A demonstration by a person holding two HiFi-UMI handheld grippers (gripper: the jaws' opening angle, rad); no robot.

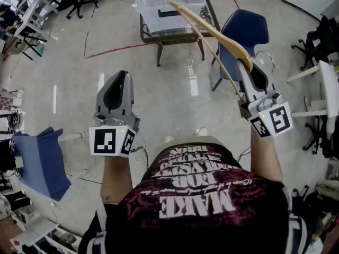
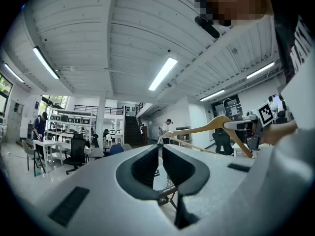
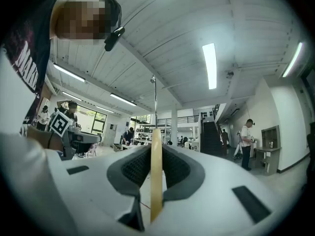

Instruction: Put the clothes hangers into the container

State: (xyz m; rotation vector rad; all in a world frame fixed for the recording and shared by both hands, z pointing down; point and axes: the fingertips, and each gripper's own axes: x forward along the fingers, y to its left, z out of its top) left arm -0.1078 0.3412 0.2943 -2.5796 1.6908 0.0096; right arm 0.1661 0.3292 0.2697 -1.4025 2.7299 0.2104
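Clear container (image 1: 159, 7) fills small table (image 1: 175, 36), far ahead. Wooden hanger (image 1: 235, 49) held aloft over floor, tip toward container's near edge. Right gripper (image 1: 249, 65): fingers (image 3: 177, 168) clamped on hanger. Left gripper (image 1: 124, 74): fingers (image 2: 145, 166) closed, empty.

Head view: from above, steeply down onto floor (image 1: 159, 99), left gripper (image 1: 122, 75) and right gripper (image 1: 250, 67). Gripper views: close behind own jaws, tilted up toward ceiling (image 2: 123, 38). Shared by all three: wooden hanger (image 1: 222, 36); also, in each gripper view, the other gripper.
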